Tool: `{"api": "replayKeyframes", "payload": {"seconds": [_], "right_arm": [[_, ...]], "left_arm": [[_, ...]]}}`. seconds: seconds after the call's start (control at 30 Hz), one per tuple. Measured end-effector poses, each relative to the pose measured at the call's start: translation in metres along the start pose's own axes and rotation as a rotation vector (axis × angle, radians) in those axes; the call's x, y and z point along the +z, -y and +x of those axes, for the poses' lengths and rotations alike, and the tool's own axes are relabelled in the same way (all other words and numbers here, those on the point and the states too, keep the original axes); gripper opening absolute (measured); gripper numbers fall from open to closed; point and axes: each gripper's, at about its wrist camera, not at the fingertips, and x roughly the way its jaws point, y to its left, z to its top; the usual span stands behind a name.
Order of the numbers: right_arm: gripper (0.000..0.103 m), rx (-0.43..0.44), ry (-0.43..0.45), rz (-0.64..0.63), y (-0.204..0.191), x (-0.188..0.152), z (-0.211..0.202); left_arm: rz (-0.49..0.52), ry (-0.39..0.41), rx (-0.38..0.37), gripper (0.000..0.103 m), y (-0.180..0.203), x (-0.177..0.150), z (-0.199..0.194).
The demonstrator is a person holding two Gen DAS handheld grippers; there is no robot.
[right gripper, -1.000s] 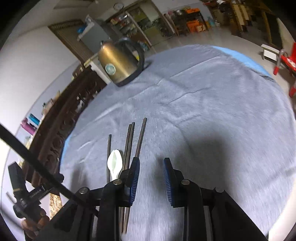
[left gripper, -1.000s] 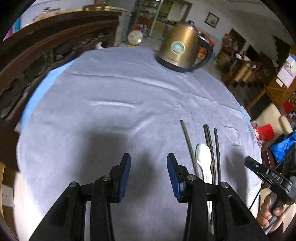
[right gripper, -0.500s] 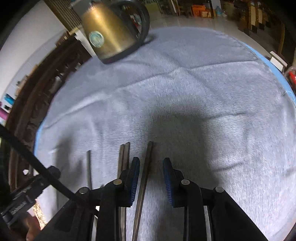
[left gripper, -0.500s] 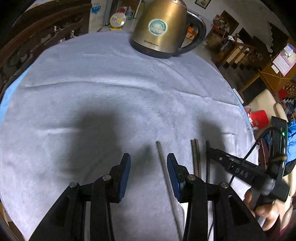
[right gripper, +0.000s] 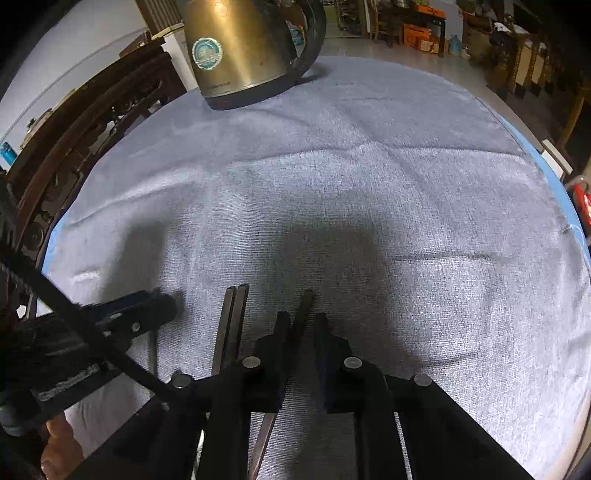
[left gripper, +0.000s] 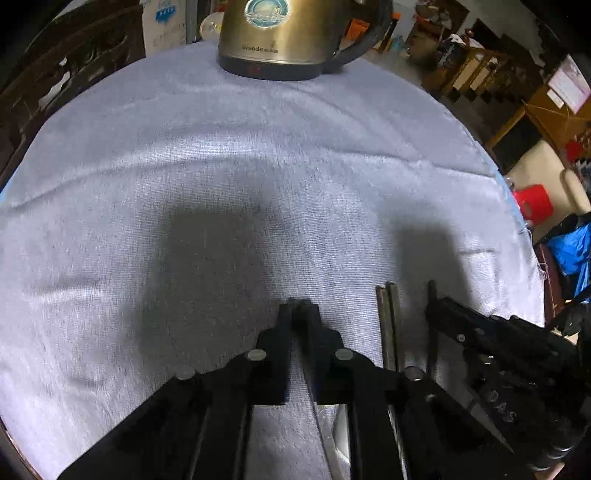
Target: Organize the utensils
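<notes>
Several dark chopsticks lie side by side on the grey cloth. My left gripper (left gripper: 298, 309) is shut on the leftmost chopstick (left gripper: 314, 391), down at the cloth. A touching pair of chopsticks (left gripper: 388, 325) lies to its right, also in the right wrist view (right gripper: 231, 325). My right gripper (right gripper: 301, 323) straddles the rightmost chopstick (right gripper: 303, 308), its jaws narrowly apart around it; the left jaw looks against the stick. The left gripper also shows in the right wrist view (right gripper: 147, 310), the right gripper in the left wrist view (left gripper: 443, 314). The white spoon is hidden.
A brass electric kettle (left gripper: 288, 33) stands at the far edge of the round table, also in the right wrist view (right gripper: 240, 51). The grey cloth (left gripper: 221, 166) covers the table. Dark carved wooden furniture (right gripper: 74, 122) stands at the left, a red stool (left gripper: 535, 203) beyond the right edge.
Both grippers moved forward and down onto the chopsticks. My left gripper went from open to shut on the leftmost chopstick. My right gripper's jaws narrowed around the rightmost chopstick.
</notes>
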Motion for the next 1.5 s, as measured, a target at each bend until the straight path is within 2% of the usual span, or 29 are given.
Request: {"api": "replayKeyframes", "payload": {"seconds": [0.1,0.2,0.47,0.73,1.1,1.27,1.5], "right_arm": [[0.007,0.038,0.003,0.019,0.006,-0.004,-0.001],[0.007,0.090,0.011,0.069,0.018,-0.010,-0.007],[0.007,0.225,0.165,0.170,0.055,-0.029,-0.061],[0.006,0.244,0.367,0.201,0.073,-0.064,-0.139],[0.006,0.206,0.617,0.170,0.054,-0.134,-0.239],[0.006,0.209,0.676,0.141,0.043,-0.153,-0.265],[0.006,0.222,0.726,0.118,0.031,-0.176,-0.291]], "left_arm": [[-0.031,0.018,-0.009,0.006,-0.011,-0.003,-0.003],[-0.049,0.073,-0.001,0.006,-0.023,-0.008,-0.017],[-0.061,0.285,0.009,0.006,-0.042,-0.024,-0.097],[-0.106,0.469,0.053,0.005,-0.058,-0.060,-0.176],[-0.259,0.643,0.052,0.005,-0.072,-0.133,-0.245],[-0.295,0.681,0.035,0.005,-0.071,-0.161,-0.263],[-0.259,0.720,0.030,0.005,-0.056,-0.187,-0.287]]}}
